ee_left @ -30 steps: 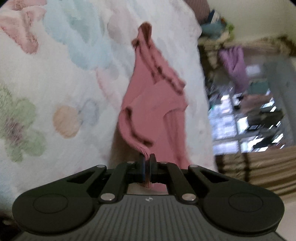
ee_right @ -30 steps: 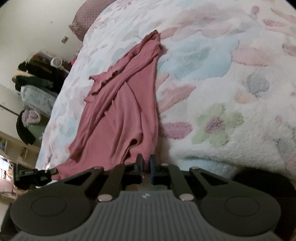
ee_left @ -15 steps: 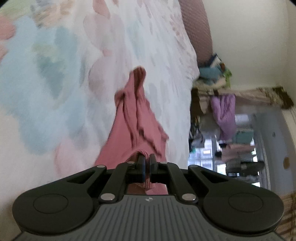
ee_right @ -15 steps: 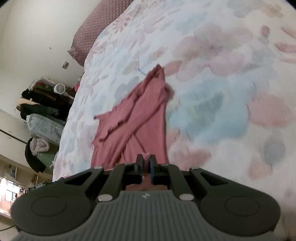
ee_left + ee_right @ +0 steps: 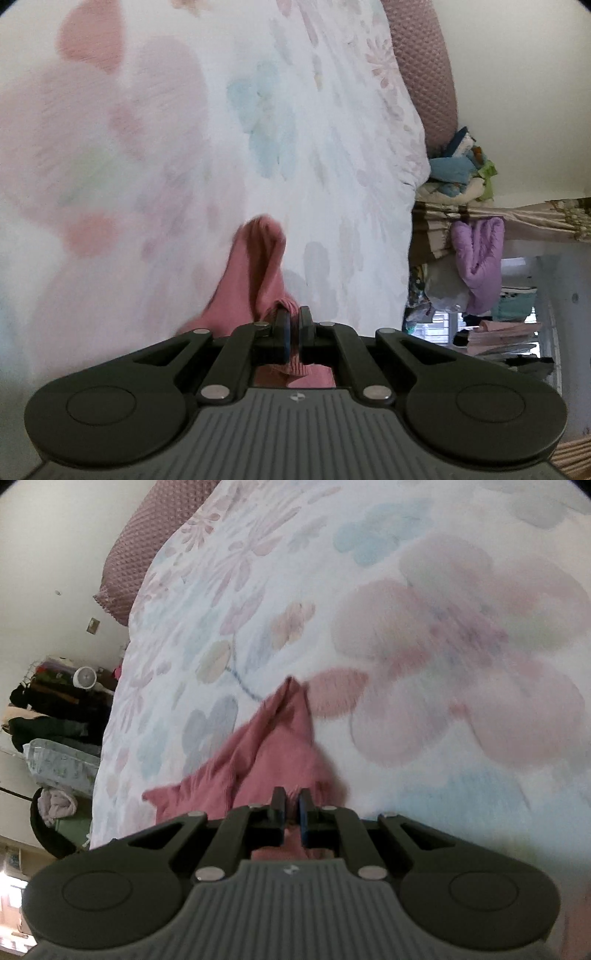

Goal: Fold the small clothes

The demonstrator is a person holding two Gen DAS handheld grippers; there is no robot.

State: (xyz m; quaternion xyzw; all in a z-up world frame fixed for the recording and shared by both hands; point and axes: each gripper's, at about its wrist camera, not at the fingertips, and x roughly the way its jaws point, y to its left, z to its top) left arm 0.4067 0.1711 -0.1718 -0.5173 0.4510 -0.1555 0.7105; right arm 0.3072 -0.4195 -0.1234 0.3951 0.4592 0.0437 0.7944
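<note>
A small pink knit garment [image 5: 255, 273] trails over the flowered bedspread [image 5: 155, 140]. My left gripper [image 5: 294, 314] is shut on a ribbed edge of it, and cloth shows pinched between the pads. In the right wrist view the same pink garment [image 5: 266, 753] stretches away from my right gripper [image 5: 291, 797], which is shut on another edge of it. The garment's far tip lies on the bedspread [image 5: 424, 627]; most of the cloth near both grippers is hidden under the jaws. Both views are blurred by motion.
A mauve pillow [image 5: 424, 70] lies at the head of the bed, also seen as the mauve pillow [image 5: 147, 542] in the right view. Beside the bed stand piled clothes [image 5: 48, 716], a small white fan [image 5: 85, 677], a purple hanging cloth [image 5: 480, 258] and folded bedding [image 5: 458, 173].
Both grippers have swept across the bed toward the pillow, dragging the pink garment along. Less of the garment shows ahead of each gripper now, and it looks narrower and more bunched.
</note>
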